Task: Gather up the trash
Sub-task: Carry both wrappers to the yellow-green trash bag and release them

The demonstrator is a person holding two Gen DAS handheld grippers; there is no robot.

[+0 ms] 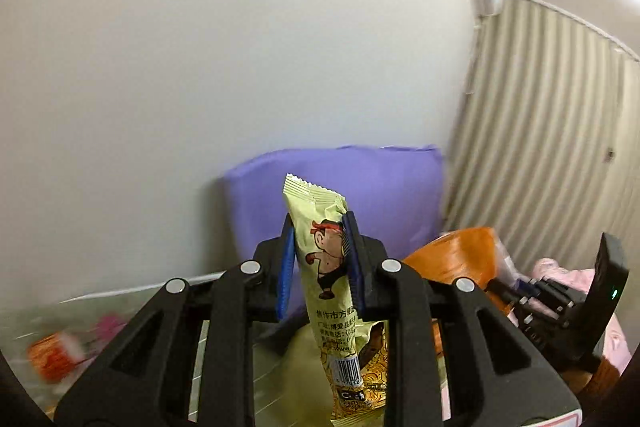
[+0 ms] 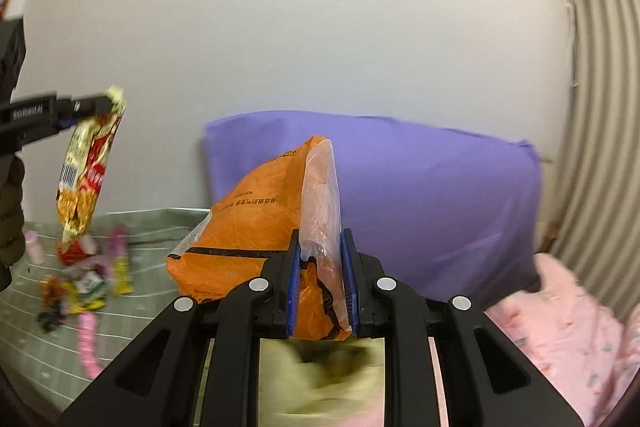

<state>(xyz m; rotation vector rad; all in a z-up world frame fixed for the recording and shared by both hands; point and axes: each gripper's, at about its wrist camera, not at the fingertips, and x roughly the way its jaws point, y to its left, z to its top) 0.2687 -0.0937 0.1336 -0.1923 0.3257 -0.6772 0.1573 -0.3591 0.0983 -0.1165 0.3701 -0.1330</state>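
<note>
My left gripper is shut on a yellow snack wrapper with a cartoon figure and a barcode; it hangs upright between the blue pads, lifted above the bed. The right wrist view shows that same wrapper dangling at the far left from the left gripper. My right gripper is shut on the rim of an orange plastic bag, which stands puffed up on the bed. In the left wrist view the orange bag and the right gripper sit low at the right.
A pile of loose wrappers lies on the green checked bedsheet at left. A purple pillow leans against the white wall behind the bag. A pink blanket covers the right side. Pleated curtains hang at far right.
</note>
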